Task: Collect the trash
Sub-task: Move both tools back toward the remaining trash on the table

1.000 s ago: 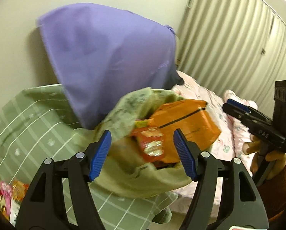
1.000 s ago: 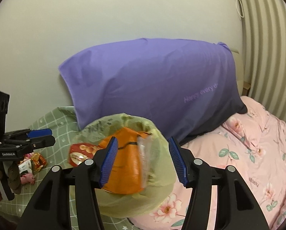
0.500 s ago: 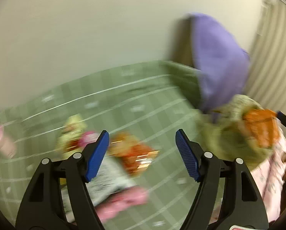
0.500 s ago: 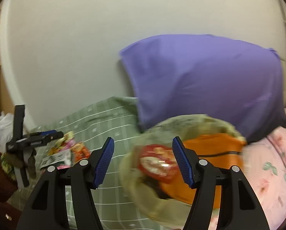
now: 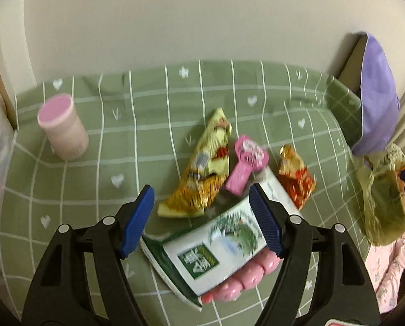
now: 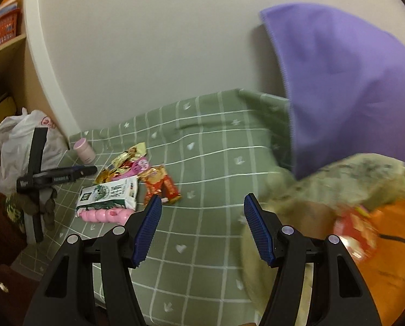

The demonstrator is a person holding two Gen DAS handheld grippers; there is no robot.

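Trash lies in a heap on the green checked bedcover [image 5: 148,125]: a white and green carton [image 5: 216,247], a yellow snack wrapper [image 5: 205,168], a pink fan-shaped packet [image 5: 245,163], a red and gold wrapper [image 5: 296,179] and a pink bumpy item [image 5: 245,274] under the carton. My left gripper [image 5: 202,222] is open just above the carton. The heap also shows in the right wrist view, with the carton [image 6: 108,194] nearest. My right gripper [image 6: 201,228] is open and empty beside the yellow-green trash bag [image 6: 324,198], which holds an orange packet [image 6: 392,244].
A pink cup [image 5: 63,127] stands at the cover's far left. A purple pillow [image 6: 346,81] leans on the wall. A white plastic bag [image 6: 9,144] and shelves sit left of the bed. Pink floral bedding [image 5: 387,271] lies to the right.
My left gripper swung left from the trash bag to above the heap of wrappers and carton. My right gripper also turned left, so the bag now sits at its right.
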